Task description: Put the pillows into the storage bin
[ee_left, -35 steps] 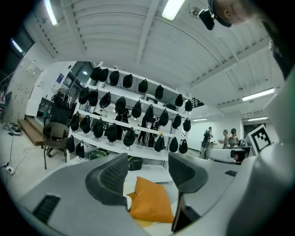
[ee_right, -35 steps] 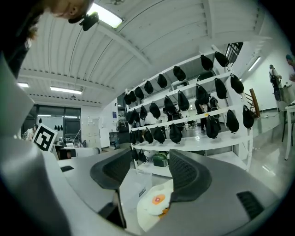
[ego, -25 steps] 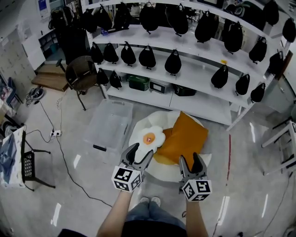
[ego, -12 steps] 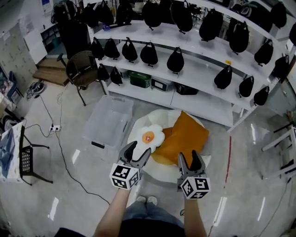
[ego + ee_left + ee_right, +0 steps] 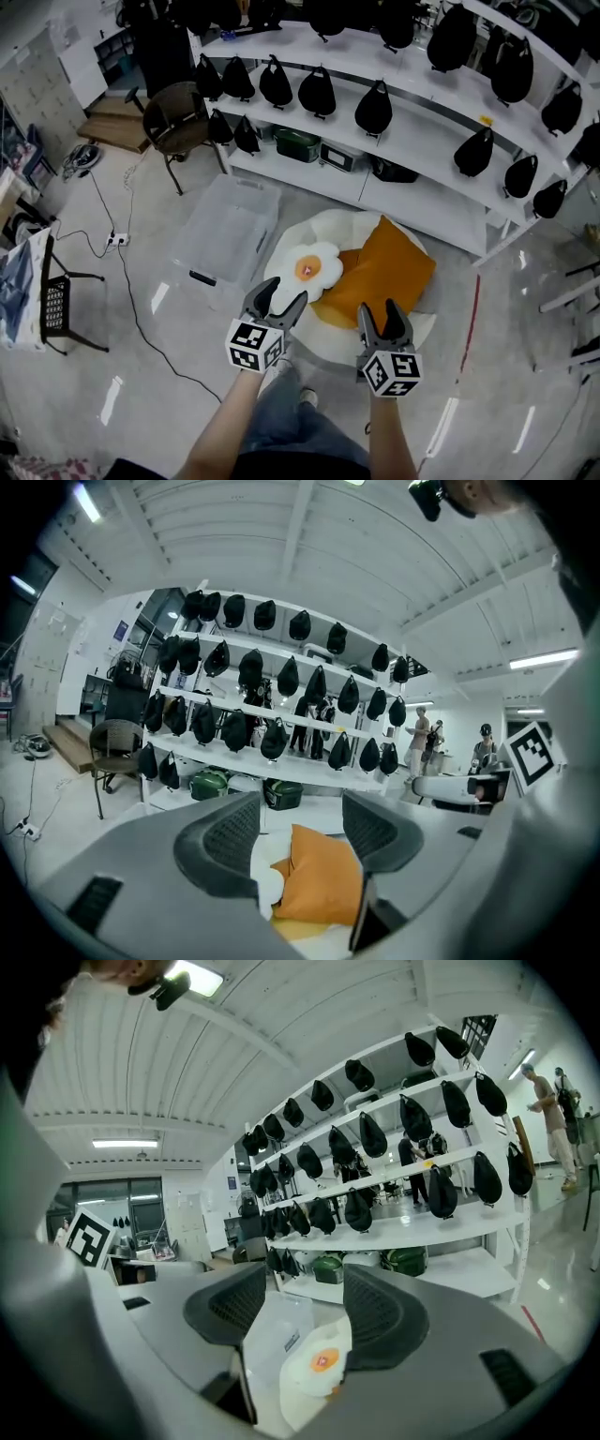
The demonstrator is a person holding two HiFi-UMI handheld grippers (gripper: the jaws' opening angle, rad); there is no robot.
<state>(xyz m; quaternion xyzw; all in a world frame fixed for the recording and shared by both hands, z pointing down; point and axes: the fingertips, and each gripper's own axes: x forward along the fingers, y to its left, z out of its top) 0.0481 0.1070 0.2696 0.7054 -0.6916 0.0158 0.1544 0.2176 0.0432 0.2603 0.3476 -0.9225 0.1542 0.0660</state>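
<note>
Fried-egg pillow [image 5: 309,269] touches orange pillow [image 5: 384,277], beside clear storage bin [image 5: 225,230].

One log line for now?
left claw open | right claw open | egg pillow, orange pillow piled on floor | storage bin beside them

Glossy pale floor [image 5: 525,375]; white shelves [image 5: 412,141], black bags [image 5: 373,108]; brown chair [image 5: 176,117].

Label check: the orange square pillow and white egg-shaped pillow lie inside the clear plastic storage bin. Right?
No. The head view shows the orange square pillow and white egg-shaped pillow beside the clear plastic storage bin, not inside it.
</note>
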